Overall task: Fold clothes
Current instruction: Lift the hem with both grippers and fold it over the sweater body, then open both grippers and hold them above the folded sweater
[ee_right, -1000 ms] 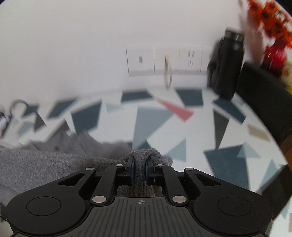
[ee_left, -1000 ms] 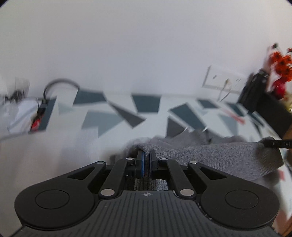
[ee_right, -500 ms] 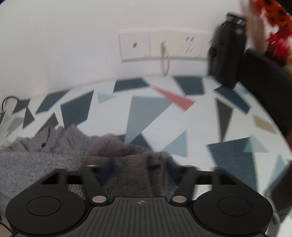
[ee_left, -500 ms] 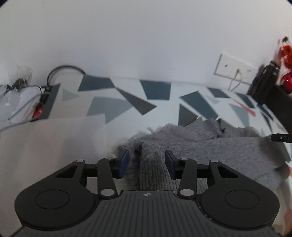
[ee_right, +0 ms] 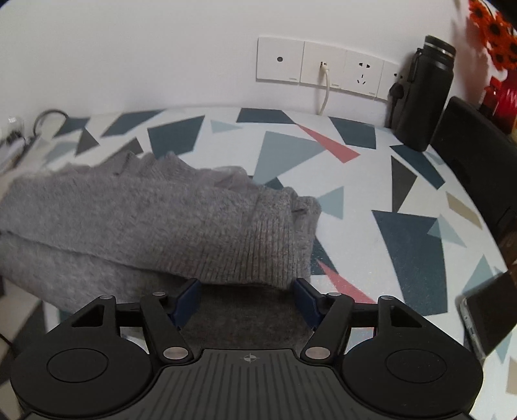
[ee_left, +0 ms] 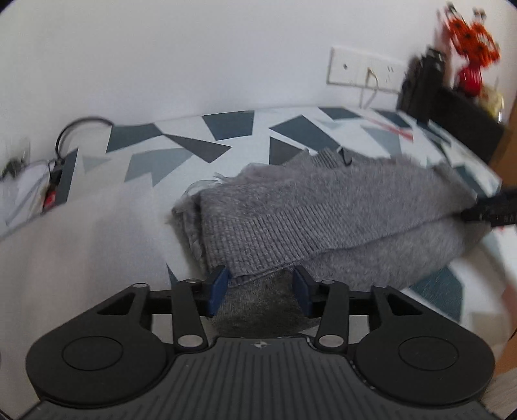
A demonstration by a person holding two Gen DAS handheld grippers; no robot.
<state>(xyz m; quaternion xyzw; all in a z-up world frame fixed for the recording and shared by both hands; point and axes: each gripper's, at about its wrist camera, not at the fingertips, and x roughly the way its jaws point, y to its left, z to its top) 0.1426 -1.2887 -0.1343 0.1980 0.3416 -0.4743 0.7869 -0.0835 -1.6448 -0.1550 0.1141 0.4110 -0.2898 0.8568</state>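
Left gripper (ee_left: 261,290): black two-finger tool with blue pads, jaws roughly half open, holding nothing. They have just been opening; the ribbed hem of the grey knitted sweater (ee_left: 323,219) lies between and just ahead of the pads, no longer pinched.

Right gripper (ee_right: 247,299): same build, jaws about half open, nothing held. The folded edge of the sweater (ee_right: 155,226) rests between the pads without being pressed. These jaws opened within the last second and have since eased in slightly.

Sweater: lying on the white tabletop with blue, grey and red triangle print (ee_right: 371,200), upper layer doubled over the lower, ribbed band toward both cameras, spanning the space between the two tools. From the left wrist view, the tip of the other tool shows as a dark shape at the sweater's far right end.

Surroundings: white wall socket panel (ee_right: 326,64); black insulated bottle (ee_right: 426,93); orange artificial flowers (ee_right: 497,19); loose cables at the far left (ee_left: 38,168).

Step in hand, as judged: release after laying one fold down. The next move likely calls for drawing both tools clear without dragging the top layer, then regripping another edge for a further fold.

Change from a second earlier: both grippers were clamped on raised bunches of knit; the cloth now lies flat and free.
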